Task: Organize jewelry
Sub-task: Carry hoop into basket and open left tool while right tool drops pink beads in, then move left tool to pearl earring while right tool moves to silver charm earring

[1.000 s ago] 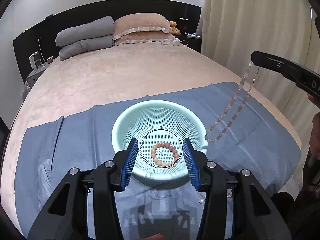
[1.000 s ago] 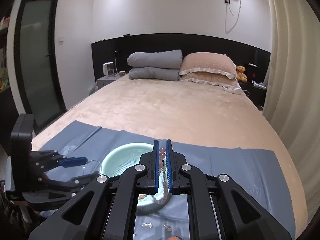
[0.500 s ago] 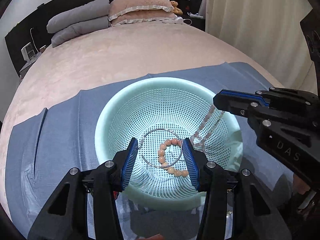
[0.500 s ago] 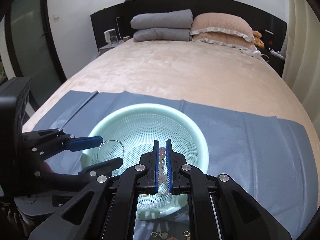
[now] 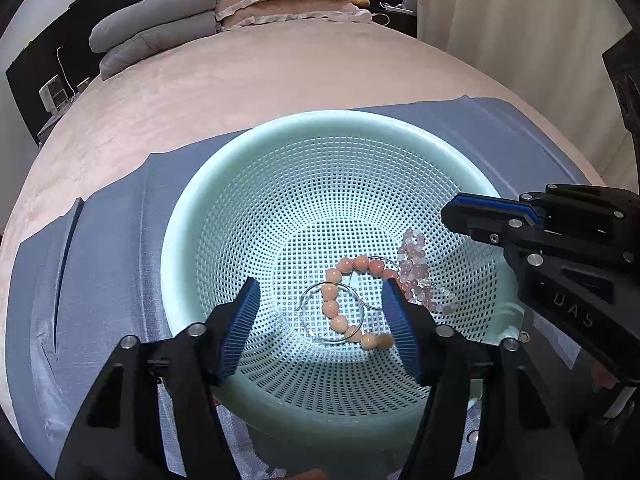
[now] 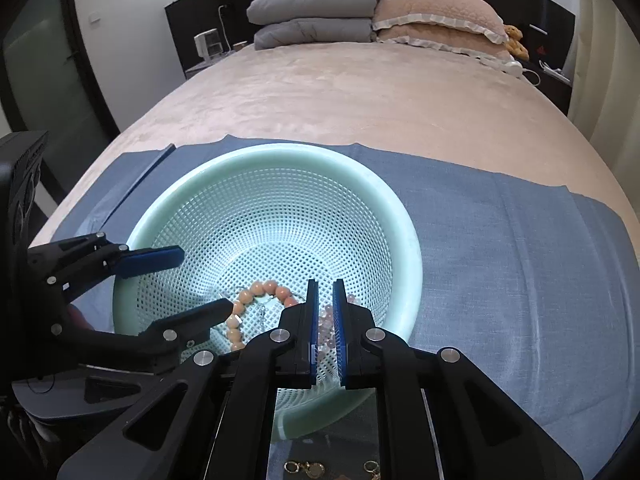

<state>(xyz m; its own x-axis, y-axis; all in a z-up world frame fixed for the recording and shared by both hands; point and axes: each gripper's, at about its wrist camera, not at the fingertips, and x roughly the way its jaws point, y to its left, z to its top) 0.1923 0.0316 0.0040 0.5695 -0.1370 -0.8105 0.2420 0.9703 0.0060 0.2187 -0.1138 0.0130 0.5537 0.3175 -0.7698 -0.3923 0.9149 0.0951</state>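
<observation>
Right wrist view, pink necklace (image 6: 326,322) seemingly released, basket (image 6: 404,240)

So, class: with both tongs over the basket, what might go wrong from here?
1. The pale pink bead strand lies heaped against the peach bracelet and wire hoop; they may tangle.
2. The right tongs are barely parted above the strand and might snag it.
</observation>
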